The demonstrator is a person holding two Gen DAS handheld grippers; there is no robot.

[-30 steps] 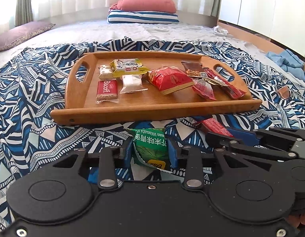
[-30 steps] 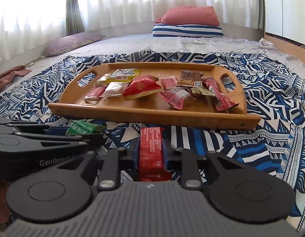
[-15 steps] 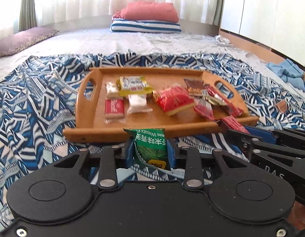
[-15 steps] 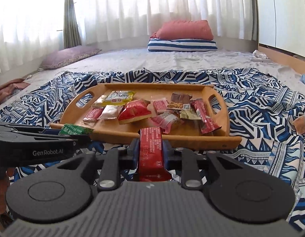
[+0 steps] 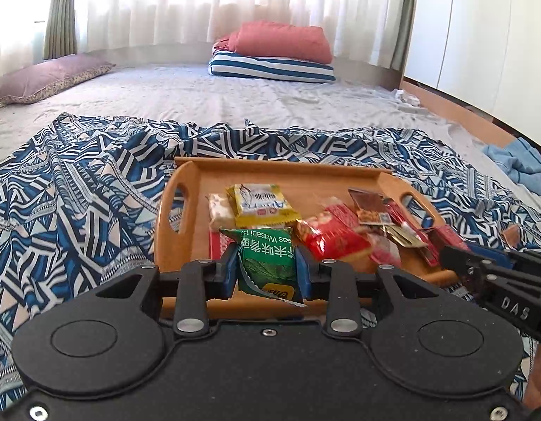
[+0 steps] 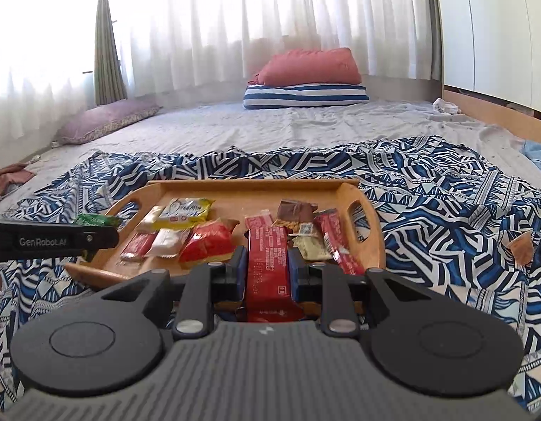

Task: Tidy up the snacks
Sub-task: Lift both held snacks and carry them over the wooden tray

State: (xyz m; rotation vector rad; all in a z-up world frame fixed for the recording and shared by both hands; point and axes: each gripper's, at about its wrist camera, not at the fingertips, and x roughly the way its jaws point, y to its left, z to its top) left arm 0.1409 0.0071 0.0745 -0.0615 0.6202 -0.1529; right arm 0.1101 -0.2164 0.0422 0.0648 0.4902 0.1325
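Observation:
My left gripper is shut on a green wasabi-peas packet and holds it above the near edge of the wooden tray. My right gripper is shut on a red snack bar, also raised over the tray's near edge. The tray holds several snacks: a yellow packet, a red packet, a brown wrapper. The left gripper with the green packet shows at the left of the right wrist view.
The tray lies on a blue patterned cloth spread over a grey bed. A small brown wrapper lies on the cloth to the right. Striped and red pillows and a purple pillow sit far back. Blue clothing lies at the right.
Both grippers have risen from the cloth and moved forward over the tray's near edge, each still holding its snack.

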